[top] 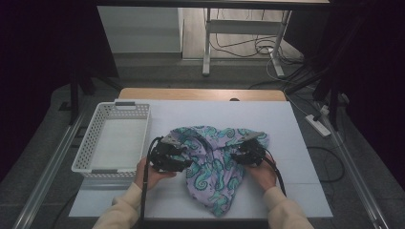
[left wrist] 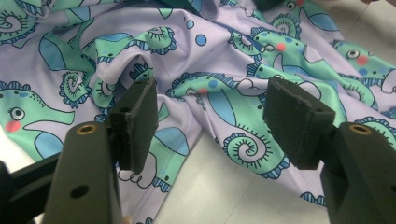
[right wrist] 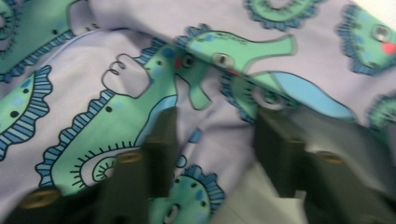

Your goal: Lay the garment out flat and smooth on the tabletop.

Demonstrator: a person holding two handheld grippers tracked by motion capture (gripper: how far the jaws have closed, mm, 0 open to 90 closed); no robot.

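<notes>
The left tongs [left wrist: 210, 123] stand well apart over the near edge of the cloth [left wrist: 205, 70], pads clear of the fabric and gripping nothing. The right tongs [right wrist: 215, 149] are narrower, with a ridge of the same cloth [right wrist: 140, 84] lying between the pads; that view is blurred, so whether they already pinch it I cannot tell. The cloth is a thin lilac print with green seahorses, lying crumpled in the middle of the white worktop [top: 296, 124], one tail trailing toward the person. It looks light, limp and rather smooth, so it will likely sag and fold under its own weight and may slip from a shallow bite. A hem or a raised fold, taken deep between the pads on both sides, seems the surest hold. A white basket [top: 114, 143] sits just left of the cloth.
</notes>
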